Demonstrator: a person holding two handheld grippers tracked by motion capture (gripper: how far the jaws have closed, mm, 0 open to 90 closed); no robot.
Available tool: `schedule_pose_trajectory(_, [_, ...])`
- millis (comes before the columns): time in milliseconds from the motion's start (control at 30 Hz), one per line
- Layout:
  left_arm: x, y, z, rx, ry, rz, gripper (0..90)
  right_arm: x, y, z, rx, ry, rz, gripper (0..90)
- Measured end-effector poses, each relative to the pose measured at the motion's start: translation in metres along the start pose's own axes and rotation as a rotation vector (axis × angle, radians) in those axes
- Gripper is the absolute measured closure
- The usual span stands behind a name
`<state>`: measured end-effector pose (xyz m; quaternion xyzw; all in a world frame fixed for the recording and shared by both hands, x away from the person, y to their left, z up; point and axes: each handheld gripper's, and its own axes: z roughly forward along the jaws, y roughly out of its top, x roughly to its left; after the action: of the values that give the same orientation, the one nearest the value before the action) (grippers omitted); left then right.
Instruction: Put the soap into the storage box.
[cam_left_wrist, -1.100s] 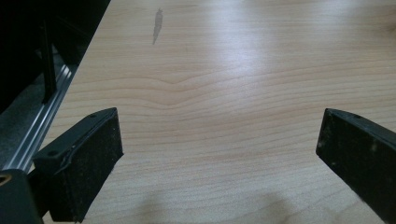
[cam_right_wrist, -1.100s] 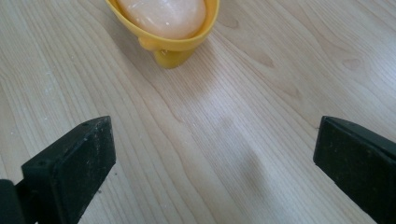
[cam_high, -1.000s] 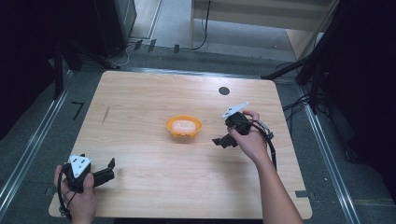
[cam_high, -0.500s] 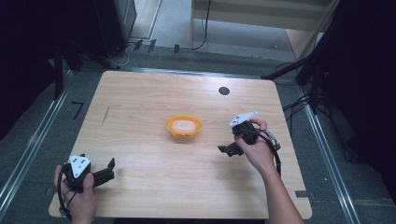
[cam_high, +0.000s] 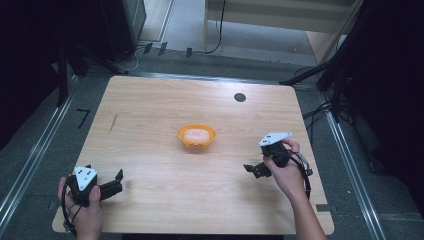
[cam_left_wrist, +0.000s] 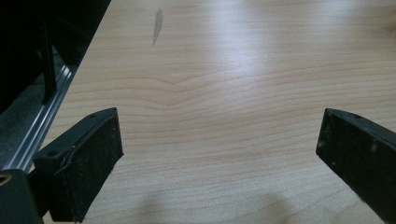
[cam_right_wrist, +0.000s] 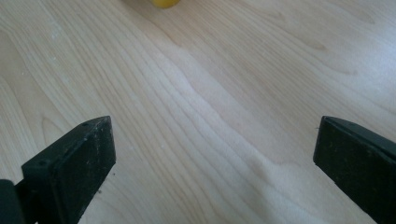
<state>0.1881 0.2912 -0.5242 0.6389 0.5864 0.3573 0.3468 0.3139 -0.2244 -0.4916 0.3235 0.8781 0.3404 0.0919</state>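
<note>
An orange bowl (cam_high: 196, 135) with a pale, rounded lump inside sits near the middle of the wooden table (cam_high: 160, 105). In the right gripper view its rim (cam_right_wrist: 166, 3) peeks in at the top edge. My right gripper (cam_high: 252, 171) is low over the table to the right of the bowl and nearer the person. It is open, with bare wood between its jaws (cam_right_wrist: 215, 158). At the front left corner my left gripper (cam_high: 118, 181) is also open, holding nothing (cam_left_wrist: 219, 154).
A black round mark (cam_high: 240, 97) lies at the back right of the table. A thin dark streak (cam_high: 114, 122) marks the left side, and it is seen ahead of the left gripper as a streak (cam_left_wrist: 158, 25). Metal rails (cam_high: 35, 160) and dark stands flank the table.
My right gripper has drawn back from beside the bowl, toward the person and to the right. The left gripper has stayed put.
</note>
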Motion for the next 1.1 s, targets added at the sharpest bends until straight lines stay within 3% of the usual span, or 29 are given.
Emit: schedule_pose_trajectory(1100, [-0.001, 0.0, 0.0, -0.004, 0.004, 0.008, 0.8, 0.003, -0.102, -0.038, -0.139, -0.074, 0.143, 0.0])
